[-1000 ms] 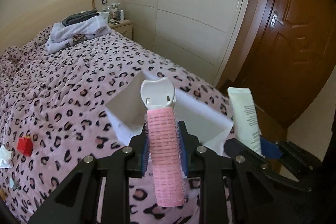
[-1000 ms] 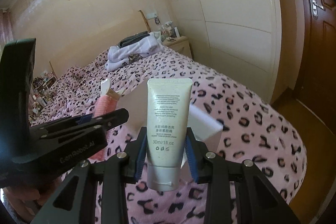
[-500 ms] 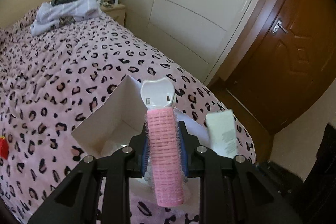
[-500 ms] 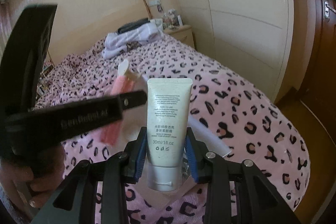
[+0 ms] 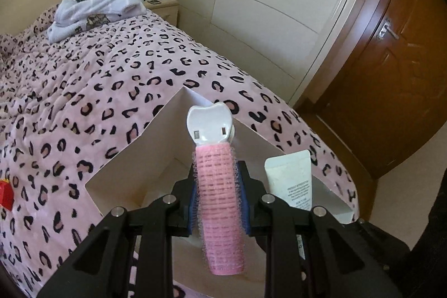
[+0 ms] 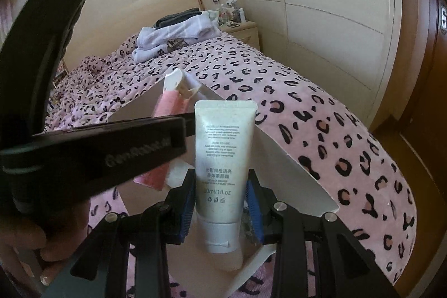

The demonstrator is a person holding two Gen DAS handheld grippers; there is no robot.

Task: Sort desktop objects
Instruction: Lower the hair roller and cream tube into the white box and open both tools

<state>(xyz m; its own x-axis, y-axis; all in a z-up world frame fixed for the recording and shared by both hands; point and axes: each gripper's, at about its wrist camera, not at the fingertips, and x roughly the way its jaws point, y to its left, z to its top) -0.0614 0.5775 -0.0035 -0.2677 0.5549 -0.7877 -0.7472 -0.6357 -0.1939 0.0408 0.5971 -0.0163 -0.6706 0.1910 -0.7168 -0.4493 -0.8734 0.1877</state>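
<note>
Pink and bristly, the hair roller (image 5: 219, 203) stood nearly upright in the left tool (image 5: 218, 196), whose blue-padded fingers (image 5: 192, 197) were clamped on its middle, the white clip end (image 5: 209, 124) pointing up and away. It hung above the open white box (image 5: 134, 158), which sat on the bed (image 5: 111, 80) near the foot end, on the pink leopard-print cover. Just beside it, on its right, the white cream tube (image 6: 223, 155) was gripped by the right tool (image 6: 220, 203), both blue pads (image 6: 187, 203) pressed against its lower body, with the crimped end up and the cap end (image 6: 222, 235) down toward the box (image 6: 293, 166). From the right wrist camera the left tool's black body (image 6: 92, 150) crossed the view at the left, blurred, with the roller (image 6: 167, 105) showing behind it over the box's far corner, and part of a hand (image 6: 30, 247) showed at the lower left edge. From the left wrist camera the tube (image 5: 289, 178) rose over the near right part of the box. A small red object (image 5: 6, 194) lay on the cover at the far left edge. Folded towels and clothes (image 5: 97, 10) were stacked at the head of the bed, beside a nightstand (image 5: 162, 4) crowded with small bottles. Cream panelled wardrobe doors (image 5: 265, 13) lined the wall, and a brown wooden door (image 5: 391, 74) stood beyond them.
</note>
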